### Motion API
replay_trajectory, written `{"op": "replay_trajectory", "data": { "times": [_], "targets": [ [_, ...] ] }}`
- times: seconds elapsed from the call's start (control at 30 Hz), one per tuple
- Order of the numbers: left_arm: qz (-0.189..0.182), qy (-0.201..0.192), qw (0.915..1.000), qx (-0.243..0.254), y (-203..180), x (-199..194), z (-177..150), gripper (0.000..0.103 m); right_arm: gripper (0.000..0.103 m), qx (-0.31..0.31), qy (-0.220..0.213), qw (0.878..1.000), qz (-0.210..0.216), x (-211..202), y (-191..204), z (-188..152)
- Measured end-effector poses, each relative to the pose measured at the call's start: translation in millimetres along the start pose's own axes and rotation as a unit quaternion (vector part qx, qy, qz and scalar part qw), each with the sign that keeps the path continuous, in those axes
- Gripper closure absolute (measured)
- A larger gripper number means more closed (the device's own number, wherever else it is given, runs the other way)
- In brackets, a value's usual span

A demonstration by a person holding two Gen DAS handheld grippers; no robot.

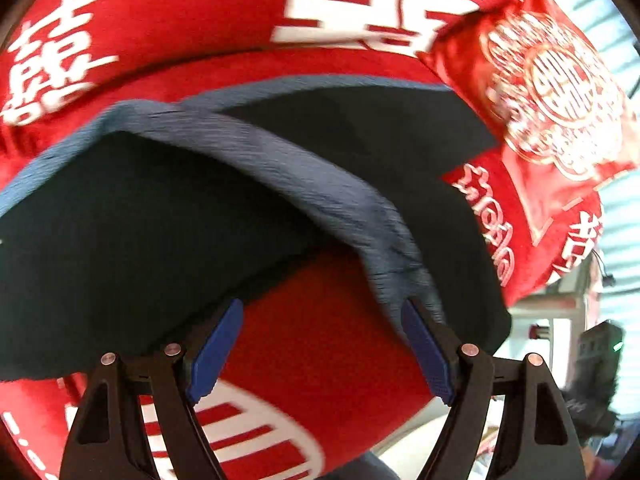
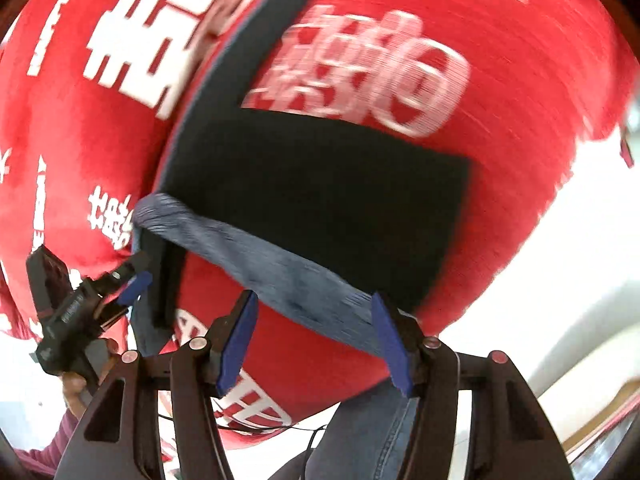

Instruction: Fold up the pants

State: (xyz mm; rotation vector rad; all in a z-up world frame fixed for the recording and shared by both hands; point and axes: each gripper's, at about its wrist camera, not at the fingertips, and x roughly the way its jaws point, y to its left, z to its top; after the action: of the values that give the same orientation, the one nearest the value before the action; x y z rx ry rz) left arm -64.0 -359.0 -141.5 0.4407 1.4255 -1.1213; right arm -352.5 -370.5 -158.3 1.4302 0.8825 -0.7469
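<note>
Pants (image 1: 132,232), unlabelled, lie on red bedding (image 1: 168,16) bearing white characters.

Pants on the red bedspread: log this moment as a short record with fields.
garment: dark pants with grey-blue waistband
surface: red bedspread with white characters
extra: red cushion beside the pants
left tongs: open, pads bare, at the pants' edge
right tongs: open, pads bare, waistband just beyond the tips
blur: strong in both views
</note>
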Motion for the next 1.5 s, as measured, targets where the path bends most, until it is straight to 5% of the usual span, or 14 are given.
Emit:
{"op": "replay_trajectory", "data": {
  "times": [0.13, 0.33, 0.4, 0.43, 0.47, 0.53, 0.93, 1.03, 1.13, 1.2, 1.27, 1.37, 1.5],
  "targets": [
    [-0.004, 0.016, 0.9999, 0.006, -19, 24, 7, 0.022, 0.040, 0.028, 0.012, 0.999, -0.007, 11, -36, -10],
    [0.009, 0.036, 0.9993, -0.005, -26, 51, 7, 0.022, 0.041, 0.046, 0.044, 0.996, 0.068, 32, -61, -1],
    [0.006, 0.044, 0.9988, -0.021, -25, 55, 5, 0.022, 0.062, 0.060, 0.065, 0.991, 0.099, 38, -64, 5],
    [0.000, 0.042, 0.9988, -0.025, -26, 55, 6, 0.027, 0.083, 0.063, 0.074, 0.988, 0.118, 38, -63, 9],
    [-0.005, 0.041, 0.9989, -0.024, -28, 55, 6, 0.046, 0.085, 0.061, 0.078, 0.987, 0.128, 34, -61, 12],
    [-0.012, 0.051, 0.9983, -0.023, -32, 56, 11, 0.064, 0.087, 0.041, 0.079, 0.986, 0.142, 18, -48, 25],
    [-0.006, -0.027, 0.9993, -0.026, -49, 20, 102, 0.063, 0.087, -0.077, 0.039, 0.980, 0.182, -43, 38, 195],
    [0.006, -0.047, 0.9986, -0.025, -48, 12, 127, 0.050, 0.087, -0.106, 0.039, 0.980, 0.161, -35, 68, 243],
    [0.030, -0.075, 0.9961, -0.036, -39, -5, 140, 0.024, 0.082, -0.111, 0.033, 0.985, 0.127, -23, 92, 287],
    [0.045, -0.091, 0.9941, -0.040, -33, -13, 145, 0.024, 0.065, -0.125, 0.023, 0.988, 0.088, -16, 108, 312],
    [0.070, -0.094, 0.9917, -0.054, -21, -16, 146, 0.024, 0.035, -0.196, -0.013, 0.980, 0.019, -21, 135, 320],
    [0.110, -0.077, 0.9876, -0.082, 4, -8, 134, 0.024, 0.034, -0.260, -0.037, 0.965, 0.013, -27, 153, 308],
    [0.168, -0.030, 0.9750, -0.142, 48, 18, 107, 0.024, 0.035, -0.233, 0.028, 0.972, 0.019, 5, 126, 283]
  ]
}}
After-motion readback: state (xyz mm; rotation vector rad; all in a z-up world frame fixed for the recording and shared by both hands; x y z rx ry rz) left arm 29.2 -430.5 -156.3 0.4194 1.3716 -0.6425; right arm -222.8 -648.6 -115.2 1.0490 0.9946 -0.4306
